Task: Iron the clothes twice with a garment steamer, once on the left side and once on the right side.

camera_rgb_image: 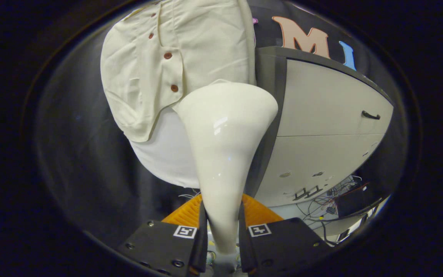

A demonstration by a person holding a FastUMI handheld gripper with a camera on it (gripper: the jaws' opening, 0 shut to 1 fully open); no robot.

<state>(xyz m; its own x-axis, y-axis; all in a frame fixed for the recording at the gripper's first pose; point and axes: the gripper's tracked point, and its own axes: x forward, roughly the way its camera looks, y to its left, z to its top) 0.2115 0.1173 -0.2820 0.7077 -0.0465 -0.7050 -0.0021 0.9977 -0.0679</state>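
My gripper (pixel 222 225) is shut on the handle of a glossy white garment steamer (pixel 225 134), which rises from between the fingers and widens into a flared head. The head sits against the lower hem of a cream shirt (pixel 190 50) with brown buttons, to the right of the button row. The shirt hangs over a white rounded form (pixel 164 154) that bulges out below the hem. The steamer's head hides the part of the shirt behind it, so I cannot tell whether the two touch.
To the right of the shirt stands a grey cabinet (pixel 329 115) with a dark frame and a small black handle (pixel 370 115). Loose wires (pixel 333 200) lie on the floor under it. Dark cloth hangs to the left of the shirt.
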